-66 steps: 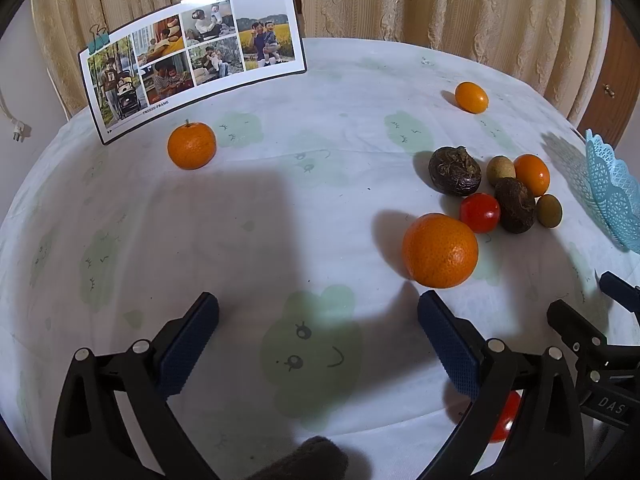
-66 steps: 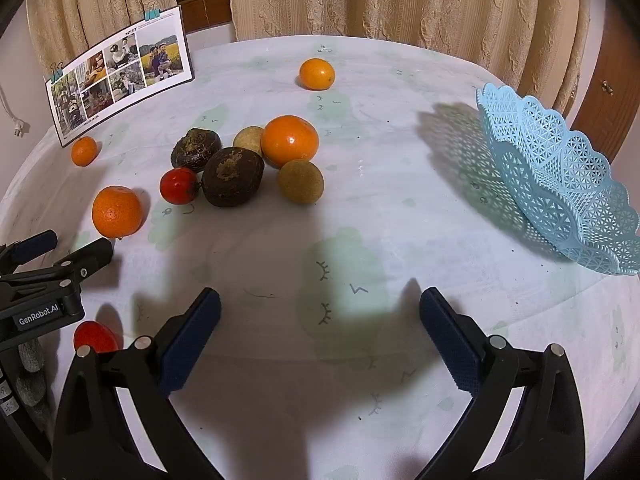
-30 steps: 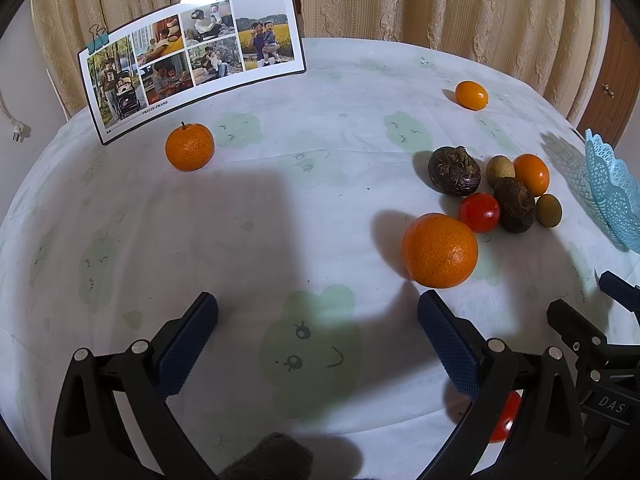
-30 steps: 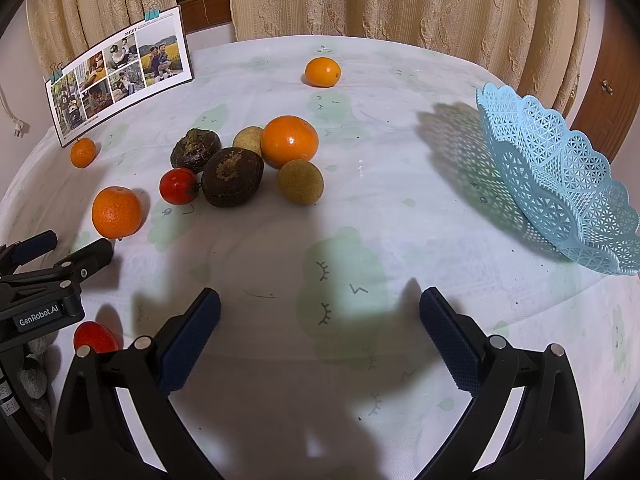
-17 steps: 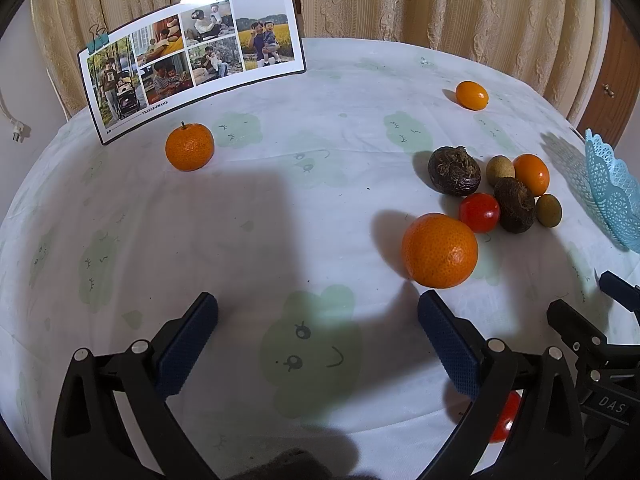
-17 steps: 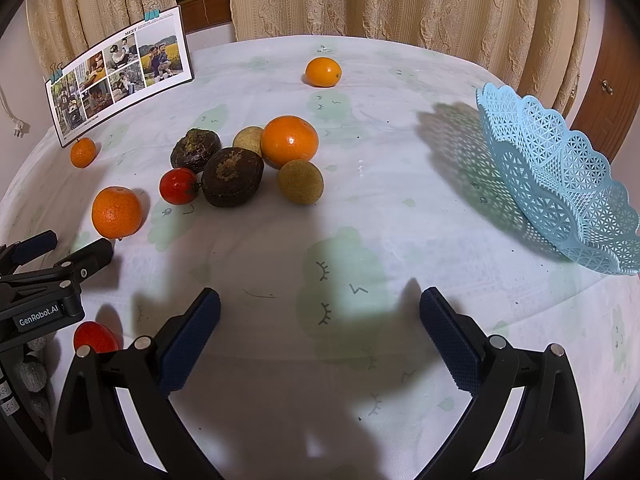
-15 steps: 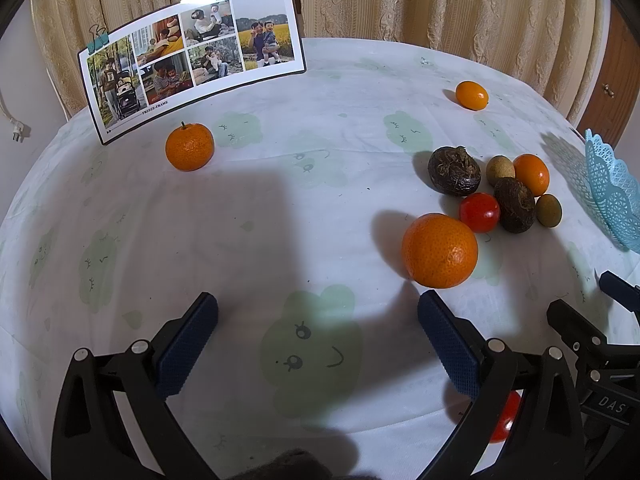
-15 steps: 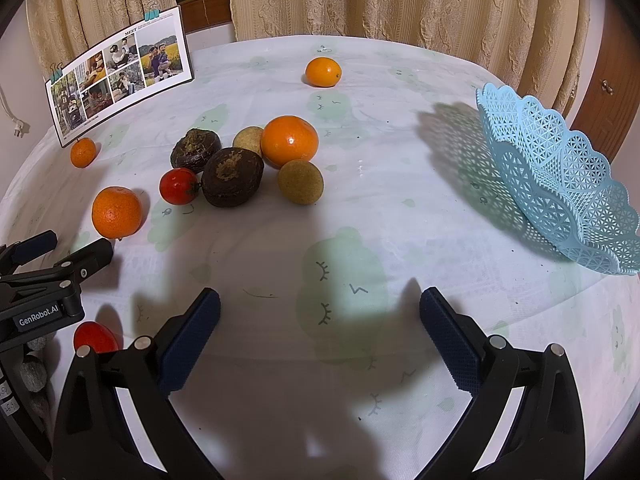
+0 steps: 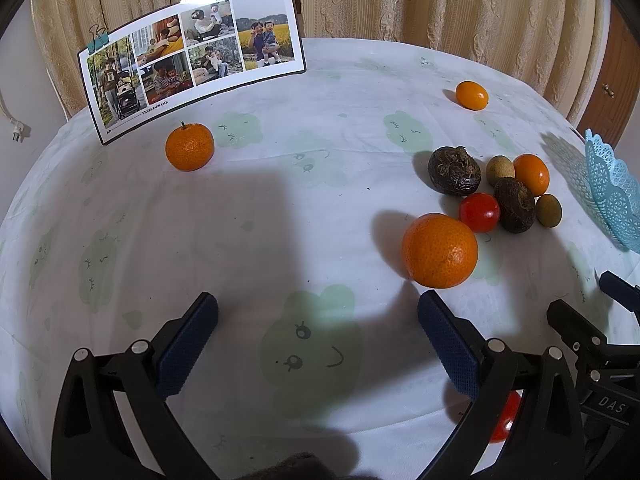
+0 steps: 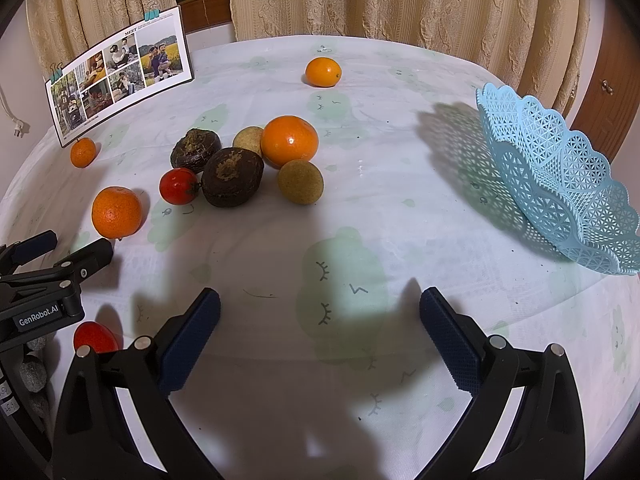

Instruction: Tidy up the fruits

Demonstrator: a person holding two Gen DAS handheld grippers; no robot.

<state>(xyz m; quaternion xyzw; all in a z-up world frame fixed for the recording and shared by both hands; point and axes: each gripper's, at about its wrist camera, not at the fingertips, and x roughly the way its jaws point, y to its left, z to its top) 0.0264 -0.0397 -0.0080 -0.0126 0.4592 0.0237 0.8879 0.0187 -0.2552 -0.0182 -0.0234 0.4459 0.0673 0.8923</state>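
Observation:
My left gripper [image 9: 318, 312] is open and empty above the tablecloth; a large orange [image 9: 439, 250] lies just beyond its right finger. My right gripper [image 10: 320, 312] is open and empty. Ahead of it to the left lies a cluster: an orange [image 10: 289, 142], two dark brown fruits [image 10: 232, 177], two tan round fruits [image 10: 300, 181] and a red tomato [image 10: 178, 186]. The light blue lattice basket [image 10: 560, 184] stands empty at the right. A small orange [image 9: 189, 147] lies near the photo card, and another small orange [image 10: 323, 72] at the far side. A red tomato [image 10: 95, 337] lies near the front edge.
A photo card [image 9: 192, 60] with binder clips stands at the back left of the round table [image 9: 280, 208]. Curtains hang behind. A wooden door [image 10: 604, 92] is at the far right. The other gripper shows at each view's edge.

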